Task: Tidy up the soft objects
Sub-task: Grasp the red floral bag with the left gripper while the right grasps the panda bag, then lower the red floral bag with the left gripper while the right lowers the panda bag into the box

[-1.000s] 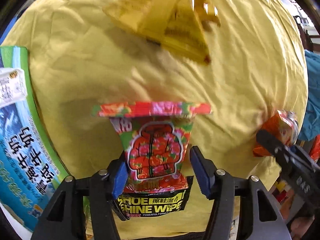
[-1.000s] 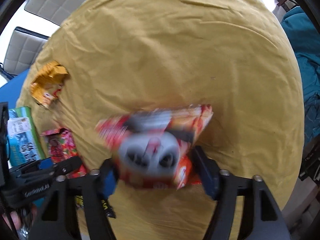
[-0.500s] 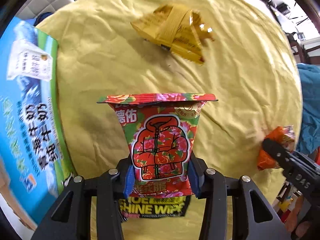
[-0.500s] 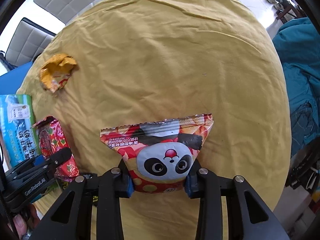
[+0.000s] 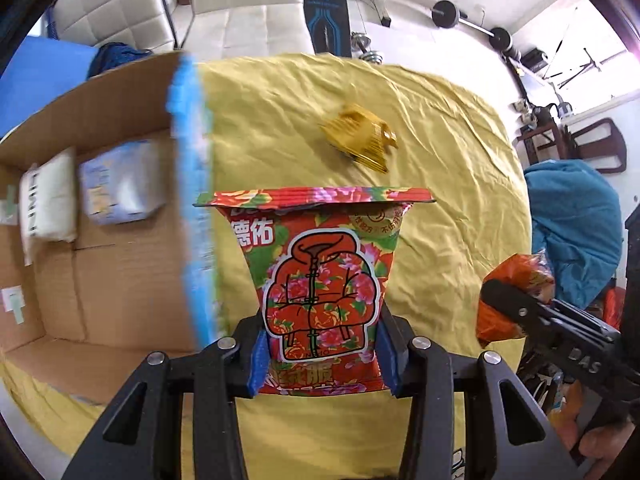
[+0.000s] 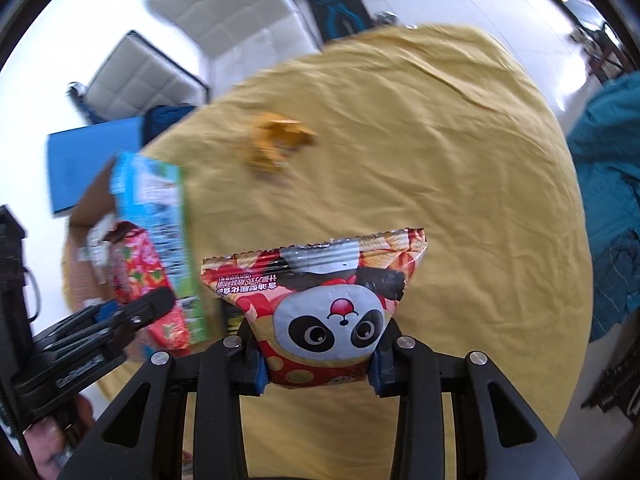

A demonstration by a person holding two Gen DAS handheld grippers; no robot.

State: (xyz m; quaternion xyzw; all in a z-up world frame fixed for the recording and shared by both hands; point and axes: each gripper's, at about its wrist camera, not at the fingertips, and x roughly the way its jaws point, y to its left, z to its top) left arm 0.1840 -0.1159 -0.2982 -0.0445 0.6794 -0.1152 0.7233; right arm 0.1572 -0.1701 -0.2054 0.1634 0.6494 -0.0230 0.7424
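Observation:
My left gripper (image 5: 322, 354) is shut on a red floral packet (image 5: 320, 276) with a jacket picture, held above the yellow cloth (image 5: 440, 184). My right gripper (image 6: 318, 356) is shut on a red panda snack bag (image 6: 324, 300), also held in the air. A crumpled gold packet (image 5: 360, 142) lies on the cloth farther off; it also shows in the right wrist view (image 6: 278, 142). The open cardboard box (image 5: 92, 248) with a blue printed side stands at the left, holding two white soft packs (image 5: 120, 184). The right gripper with its bag shows at the right edge of the left wrist view (image 5: 516, 300).
White padded chairs (image 5: 248, 4) and a blue mat stand beyond the table. A teal cloth heap (image 5: 576, 232) lies to the right. Dumbbells lie on the floor at the back. The left gripper and the floral packet show at the left of the right wrist view (image 6: 132, 276).
Both grippers closed on their packets and lifted them well above the cloth. The view pulled back; the box interior and the room now show. The black shoe-wipe pack is out of sight.

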